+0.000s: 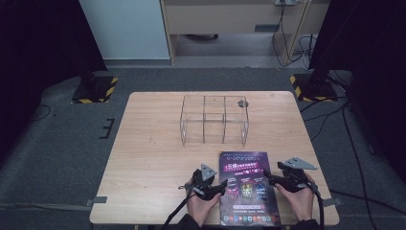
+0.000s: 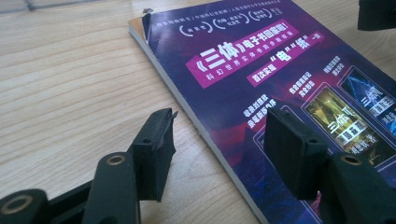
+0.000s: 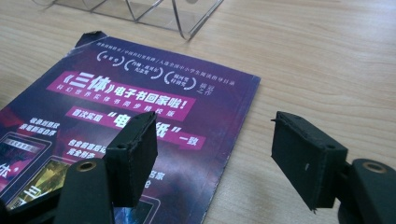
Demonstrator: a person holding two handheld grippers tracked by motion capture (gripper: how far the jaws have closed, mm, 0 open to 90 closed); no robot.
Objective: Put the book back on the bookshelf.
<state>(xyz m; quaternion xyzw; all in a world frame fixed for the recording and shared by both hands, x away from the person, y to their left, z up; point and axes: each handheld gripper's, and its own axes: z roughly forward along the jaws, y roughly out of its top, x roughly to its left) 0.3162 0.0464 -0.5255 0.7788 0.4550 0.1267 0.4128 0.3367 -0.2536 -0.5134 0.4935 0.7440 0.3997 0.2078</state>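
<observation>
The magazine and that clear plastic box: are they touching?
Apart. In the high view, bare wood separates the magazine from the clear plastic box; the right gripper view shows the same strip of table between them.

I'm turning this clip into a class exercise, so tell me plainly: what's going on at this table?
A person holds a tool in each hand at a wooden table. Both tools are open and straddle opposite long edges of a purple magazine lying flat near the front edge: the left tool at its left edge, the right tool at its right edge. Neither has closed on it. A clear acrylic organizer with compartments, apparently empty, stands farther back.
</observation>
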